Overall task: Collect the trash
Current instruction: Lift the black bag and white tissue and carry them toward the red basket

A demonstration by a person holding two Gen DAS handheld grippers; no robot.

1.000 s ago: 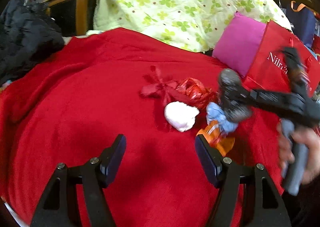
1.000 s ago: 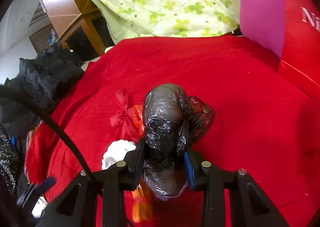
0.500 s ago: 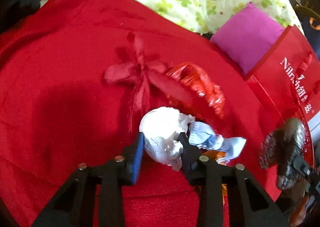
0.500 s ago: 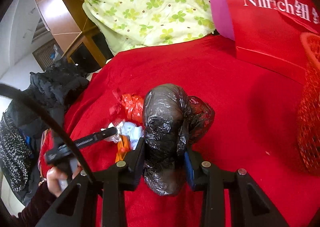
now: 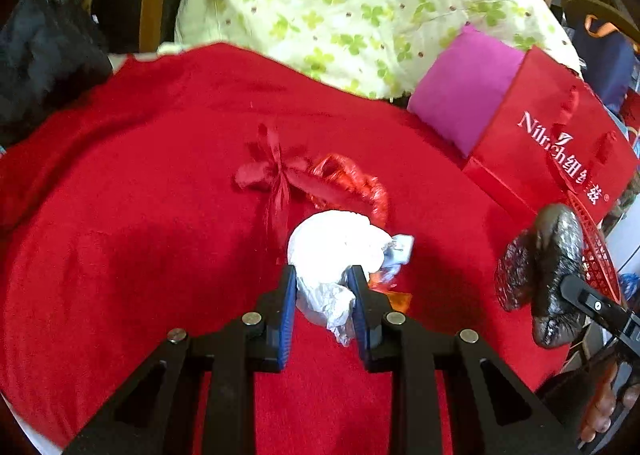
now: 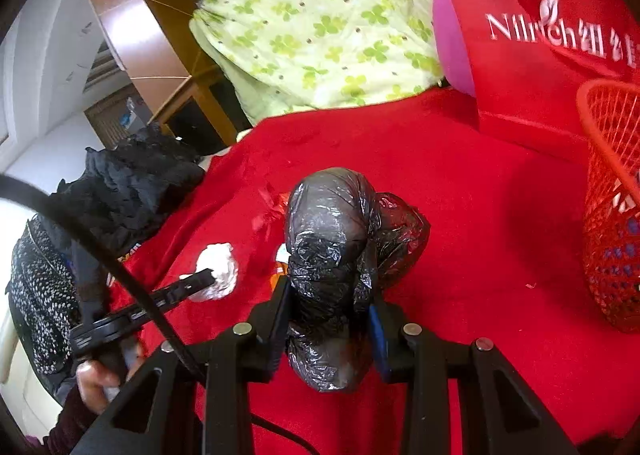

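My left gripper [image 5: 322, 291] has just been closing, and the blue pads are now pinched on a crumpled white paper wad [image 5: 336, 255], which bulges out ahead of the fingertips over the red blanket [image 5: 120, 247]. Just behind the wad there's a shiny red foil wrapper [image 5: 352, 183] with a red ribbon bow [image 5: 272, 175] touching its left side. Peeking out to the wad's right, a pale blue scrap [image 5: 400, 251] and an orange wrapper [image 5: 394, 295] lie on the blanket, close under my right finger.

Over on the other side, my right gripper [image 6: 328, 303] is clamped on a knotted black plastic bag [image 6: 336, 239], jaws biting into its middle, the bag sticking up past the fingertips and hanging below them. It's held above the blanket, with the red mesh basket [image 6: 608, 191] off to the right, near but apart from the bag. A red paper gift bag [image 6: 532, 55] with white lettering stands behind the basket, a magenta cushion [image 5: 464, 87] leaning at its side, and a green clover-print quilt [image 5: 360, 7] is piled along the far edge. Dark clothing [image 6: 132, 191] is heaped at the left.
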